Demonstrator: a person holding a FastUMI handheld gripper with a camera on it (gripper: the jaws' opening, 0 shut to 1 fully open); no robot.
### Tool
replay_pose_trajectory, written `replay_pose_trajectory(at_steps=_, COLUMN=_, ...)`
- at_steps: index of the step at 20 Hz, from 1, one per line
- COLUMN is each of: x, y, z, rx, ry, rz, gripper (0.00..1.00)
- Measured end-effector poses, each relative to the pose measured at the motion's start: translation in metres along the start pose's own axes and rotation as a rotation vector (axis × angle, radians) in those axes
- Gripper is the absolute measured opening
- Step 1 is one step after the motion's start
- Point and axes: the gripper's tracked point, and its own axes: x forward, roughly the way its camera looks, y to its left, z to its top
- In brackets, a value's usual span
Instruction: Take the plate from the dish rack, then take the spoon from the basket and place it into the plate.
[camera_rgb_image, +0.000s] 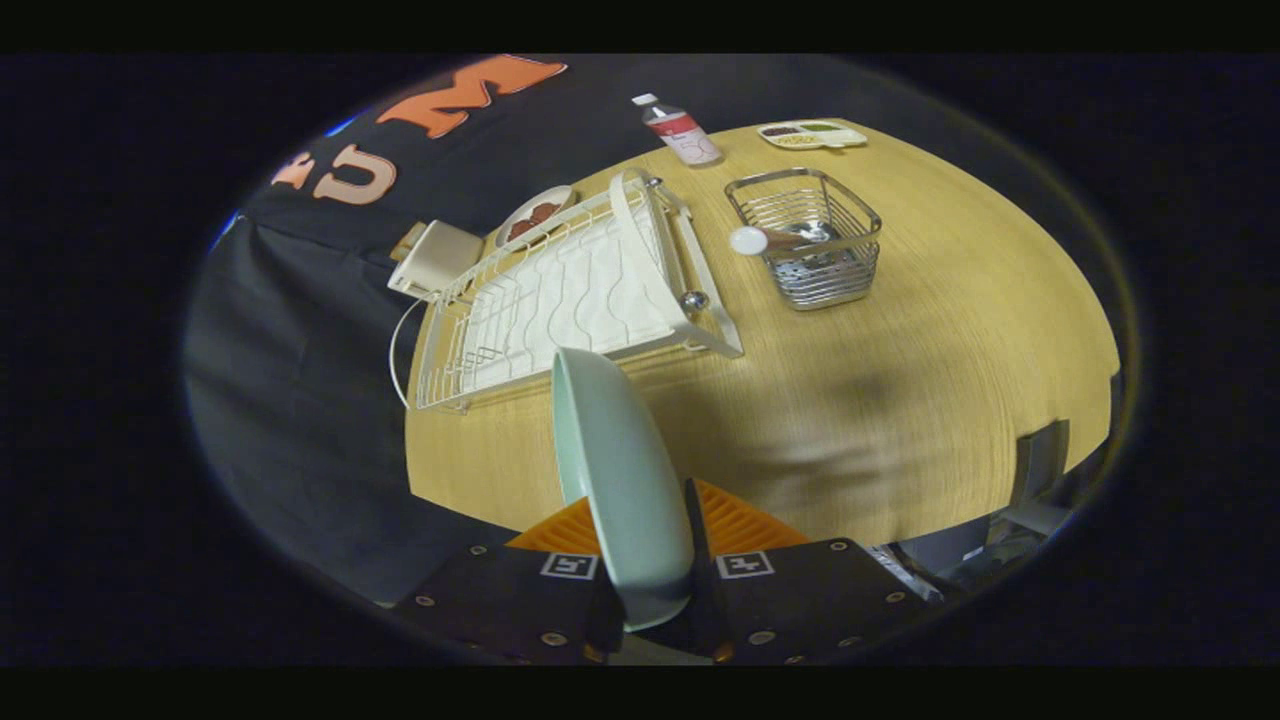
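Plate (620, 470) between gripper (648, 545) fingers, lower centre. Dish rack (560, 290) upper left on table (900, 400); basket (805, 235) right of it, spoon (775, 238) inside.

1. Wooden table (900, 400): light, grained top, carrying every item listed below.
2. Bottle (678, 129): clear, white cap, red-and-white label; stands at the far side of the table.
3. Divided tray (812, 134): pale, with small compartments of dark, green and yellow contents; lies near the bottle, at the far edge.
4. Small dish (533, 216): holds brown pieces; contents cannot be identified.
5. Cream box (436, 258): sits at the table's edge, just beside the small dish; white cord (394, 345) hangs below it.
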Motion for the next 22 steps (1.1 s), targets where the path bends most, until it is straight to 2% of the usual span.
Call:
replay_pose_trajectory(at_steps=3, x=0.015, y=-0.005, z=-0.008, rx=-0.006, ry=-0.002, rz=0.04, gripper=0.3)
replay_pose_trajectory(at_steps=6, x=0.03, y=-0.005, z=-0.007, rx=0.038, ry=-0.03, rz=0.116, gripper=0.3)
replay_pose_trajectory(at_steps=9, x=0.04, y=-0.015, z=-0.005, rx=0.084, ry=-0.044, rz=0.121, gripper=0.32)
replay_pose_trajectory(at_steps=11, x=0.041, y=-0.023, z=0.0, rx=0.081, ry=-0.071, rz=0.09, gripper=0.35)
replay_pose_trajectory(at_steps=14, x=0.04, y=-0.035, z=0.006, rx=0.041, ry=-0.1, rz=0.045, gripper=0.46)
replay_pose_trajectory(at_steps=15, x=0.037, y=-0.038, z=0.012, rx=0.035, ry=-0.124, rz=0.04, gripper=0.47)
replay_pose_trajectory(at_steps=19, x=0.009, y=-0.055, z=0.061, rx=-0.053, ry=-0.337, rz=-0.069, gripper=0.46)
replay_pose_trajectory(at_steps=22, x=-0.017, y=-0.049, z=0.101, rx=-0.207, ry=-0.539, rz=-0.152, gripper=0.46)
